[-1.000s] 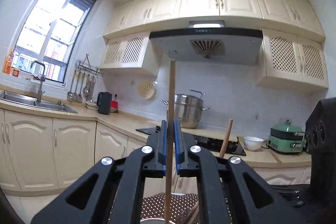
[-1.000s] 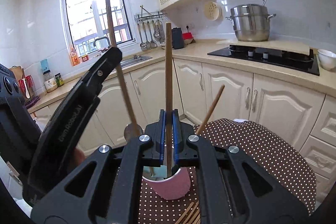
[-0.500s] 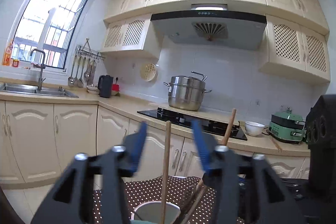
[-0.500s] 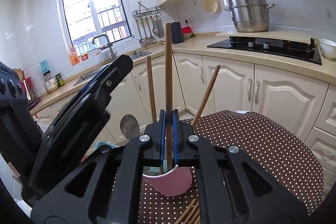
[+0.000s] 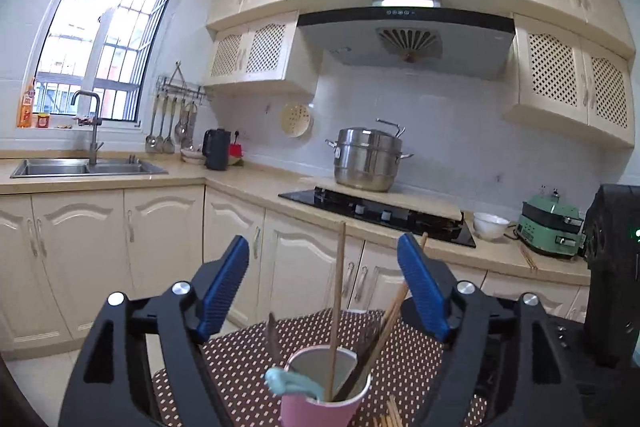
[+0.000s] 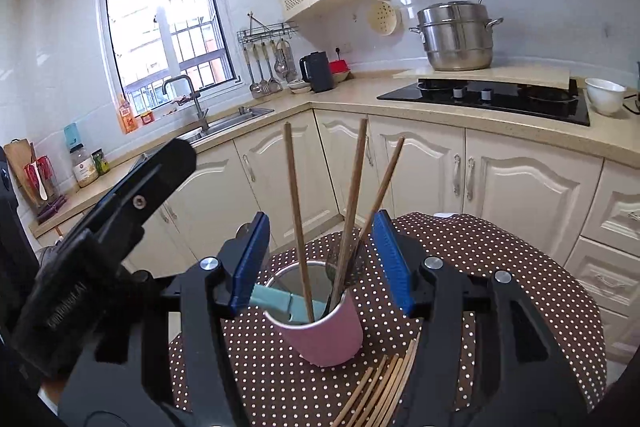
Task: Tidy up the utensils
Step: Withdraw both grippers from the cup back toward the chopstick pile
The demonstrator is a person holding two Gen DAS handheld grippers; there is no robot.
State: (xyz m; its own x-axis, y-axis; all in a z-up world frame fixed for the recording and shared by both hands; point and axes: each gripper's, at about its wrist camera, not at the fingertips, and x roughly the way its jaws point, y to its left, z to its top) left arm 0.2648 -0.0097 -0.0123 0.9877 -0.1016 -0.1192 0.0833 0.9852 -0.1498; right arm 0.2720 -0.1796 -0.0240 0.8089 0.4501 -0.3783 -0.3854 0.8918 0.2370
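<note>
A pink cup (image 6: 324, 327) stands on a table with a brown dotted cloth (image 6: 500, 267). Three wooden chopsticks (image 6: 354, 203) stand in it, along with a teal-handled utensil (image 6: 276, 301). My right gripper (image 6: 322, 223) is just above the cup with its jaws opening. The chopsticks rise between its blue pads (image 6: 250, 259) and touch neither. In the left wrist view the cup (image 5: 320, 403) sits below my left gripper (image 5: 323, 243). Its jaws are opening too, with one upright chopstick (image 5: 336, 307) free between them.
Several loose chopsticks (image 6: 384, 383) lie on the cloth in front of the cup. The left gripper's black finger (image 6: 160, 171) reaches in from the left beside the cup. Cabinets, a sink (image 5: 88, 167), a hob (image 5: 376, 215) and a steel pot (image 5: 366, 159) line the walls behind.
Both grippers were shut on a chopstick each and have let go. The left jaws spread first, then the right. Both chopsticks now stand in the cup, and both views sit lower and further back.
</note>
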